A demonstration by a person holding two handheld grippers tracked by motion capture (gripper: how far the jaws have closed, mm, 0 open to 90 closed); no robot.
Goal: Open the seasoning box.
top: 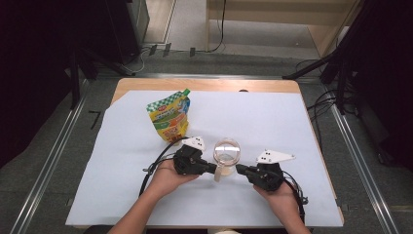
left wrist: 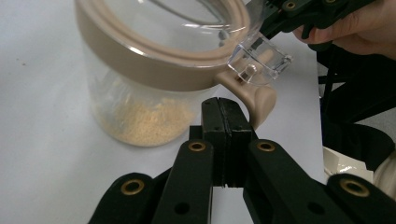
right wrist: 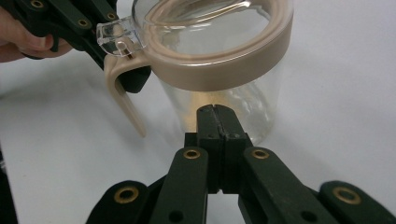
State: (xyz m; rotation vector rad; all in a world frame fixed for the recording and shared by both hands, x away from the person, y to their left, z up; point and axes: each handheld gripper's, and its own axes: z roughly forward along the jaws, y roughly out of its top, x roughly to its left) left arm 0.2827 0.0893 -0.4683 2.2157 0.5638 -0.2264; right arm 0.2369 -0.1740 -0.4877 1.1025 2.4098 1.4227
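You've got both sets of fingers pinched fully shut on nothing, left gripper (top: 213,168) at 9 o'clock and right gripper (top: 239,169) at 3 o'clock of the jar (top: 227,155) mid-bench, so I'd guess you're about to open up and grab its handle (left wrist: 254,100).

Jar (left wrist: 140,93) clear glossy plastic; sheet (top: 272,126) matt paper.

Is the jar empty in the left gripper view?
No, the clear jar holds a shallow layer of yellowish granules at its bottom.
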